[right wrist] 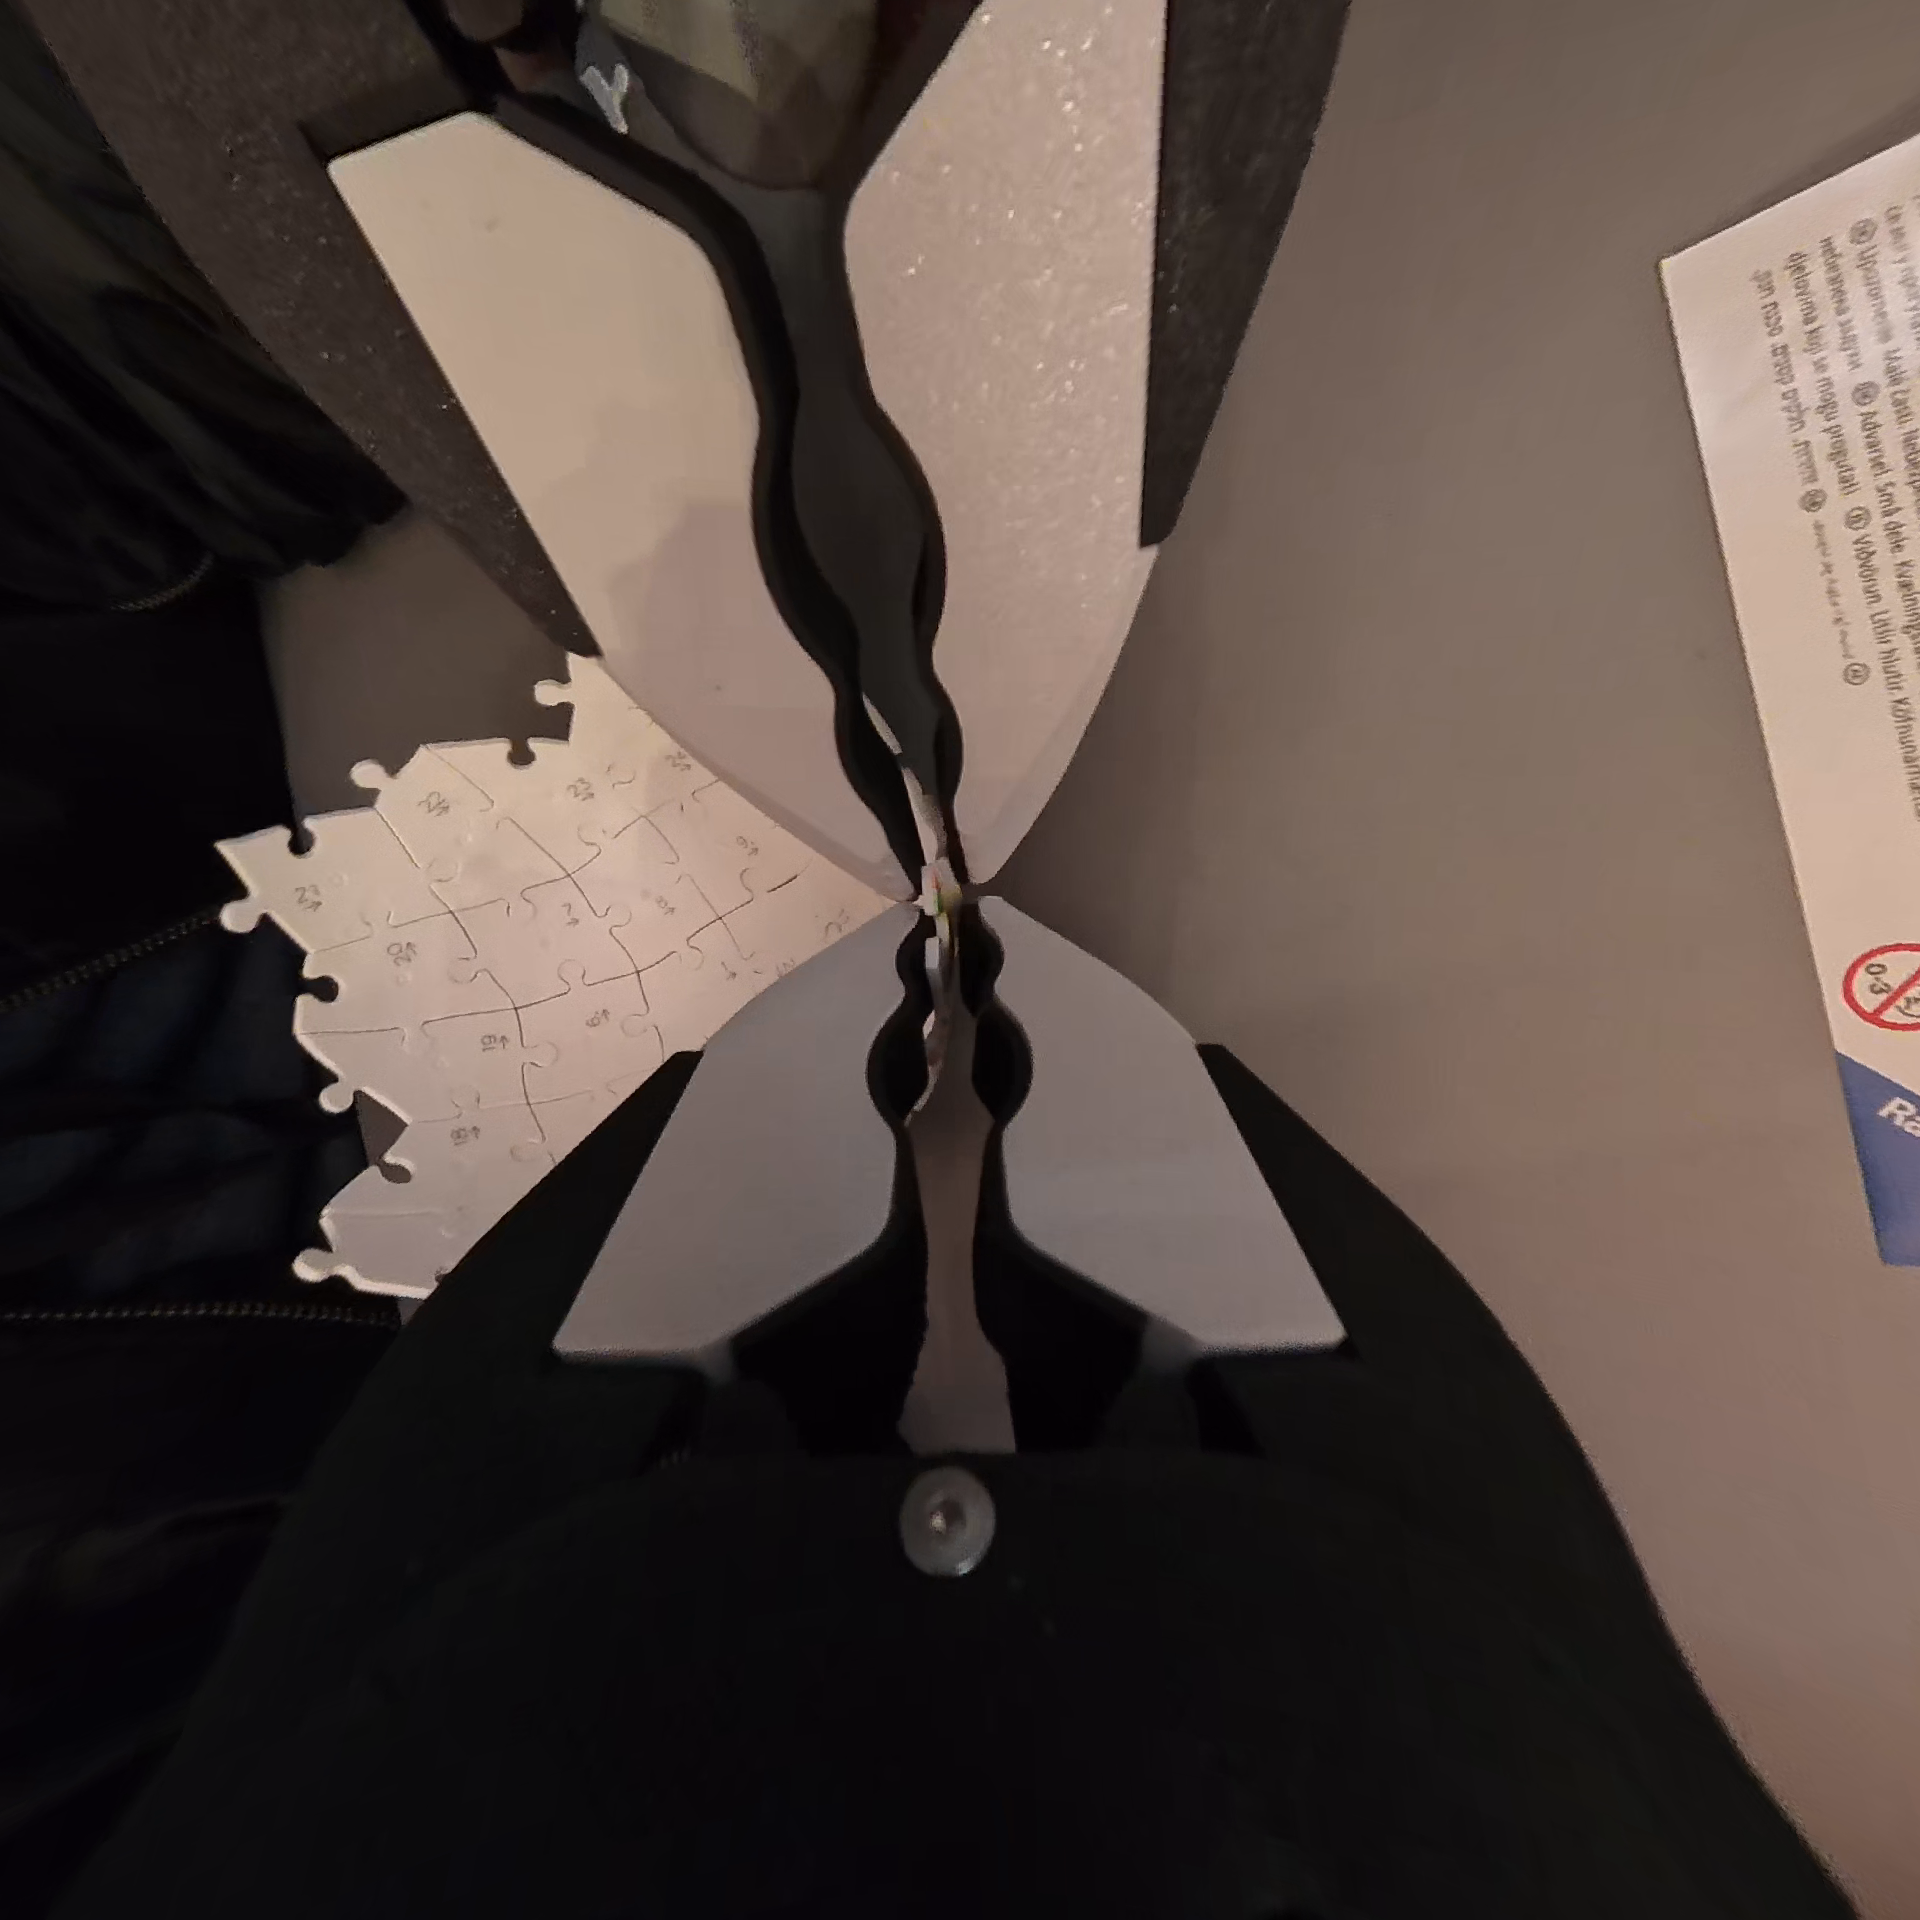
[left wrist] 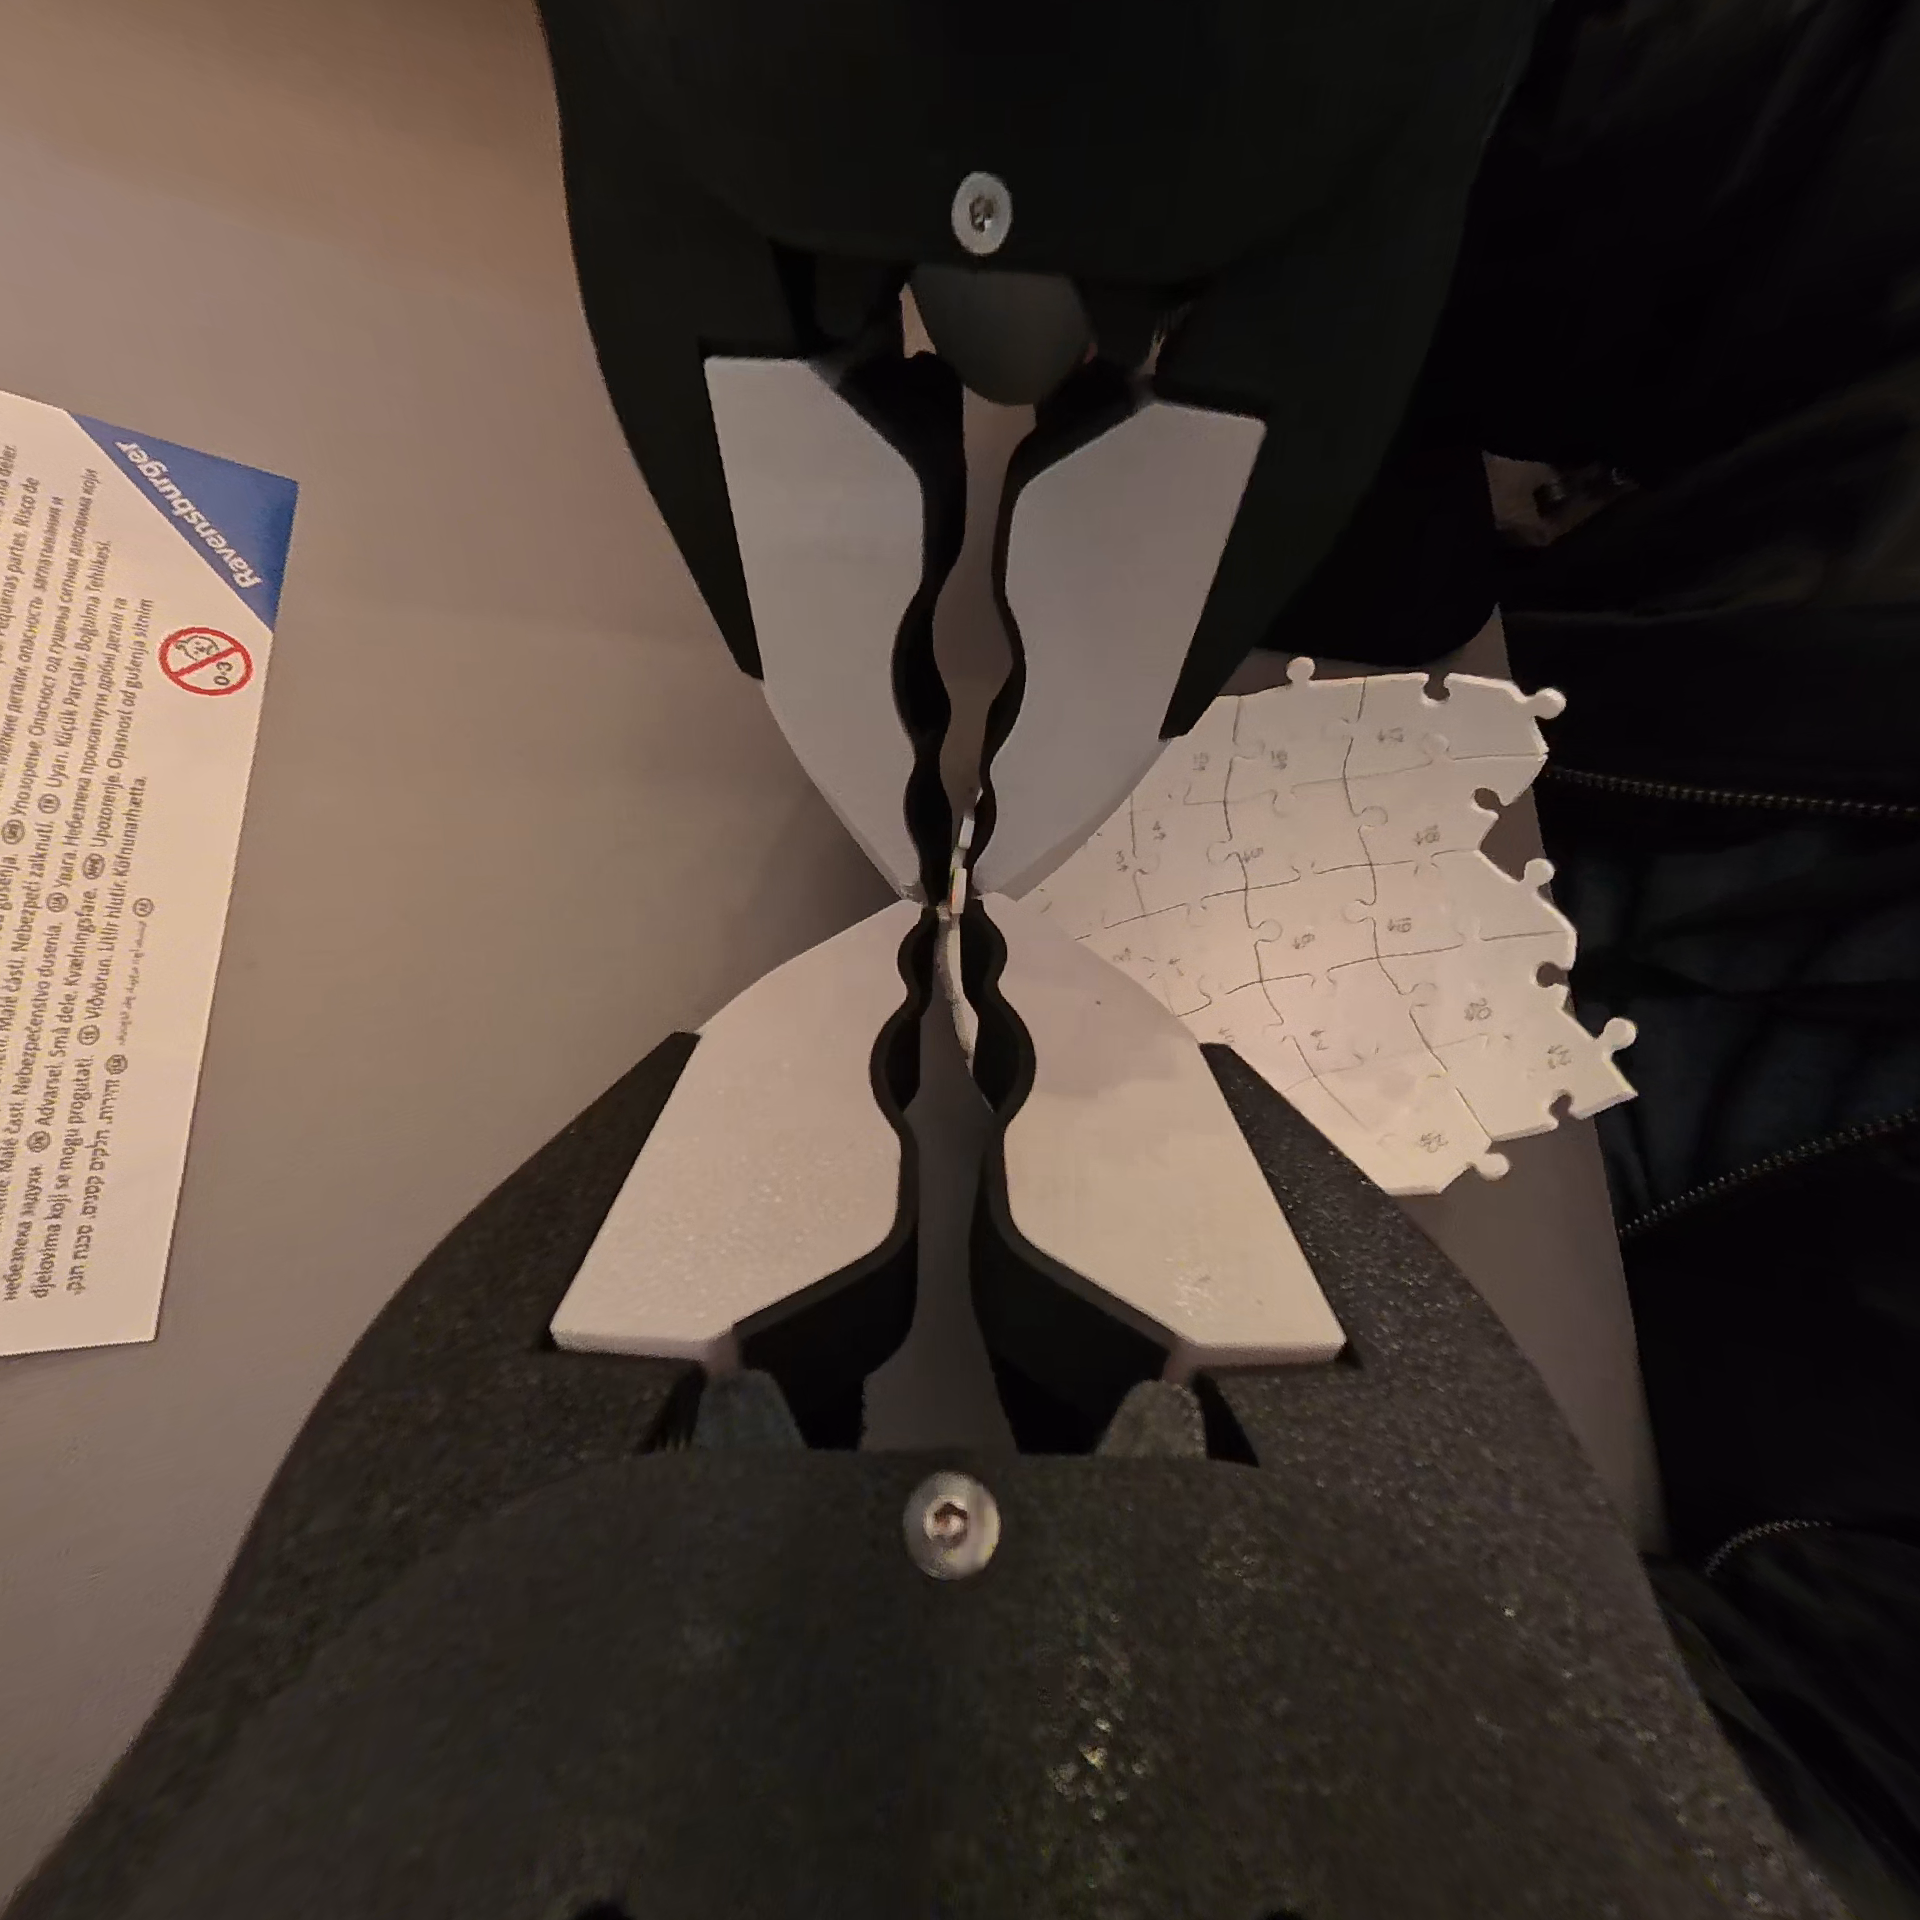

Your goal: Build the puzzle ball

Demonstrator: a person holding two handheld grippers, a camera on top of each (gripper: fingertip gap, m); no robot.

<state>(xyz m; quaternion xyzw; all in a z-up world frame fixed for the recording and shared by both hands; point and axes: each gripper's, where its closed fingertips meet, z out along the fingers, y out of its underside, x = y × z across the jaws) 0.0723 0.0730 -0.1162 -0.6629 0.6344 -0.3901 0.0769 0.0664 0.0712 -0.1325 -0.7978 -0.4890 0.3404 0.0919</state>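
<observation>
A plain grey worktop [left wrist: 436, 312] carries a white-and-blue printed leaflet [left wrist: 114, 883] and, well apart, a joined sheet of white puzzle pieces [left wrist: 1351, 935].

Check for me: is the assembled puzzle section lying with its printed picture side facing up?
No. The assembled puzzle section lies on the table with its plain white back up, showing only small markings on each piece.
</observation>
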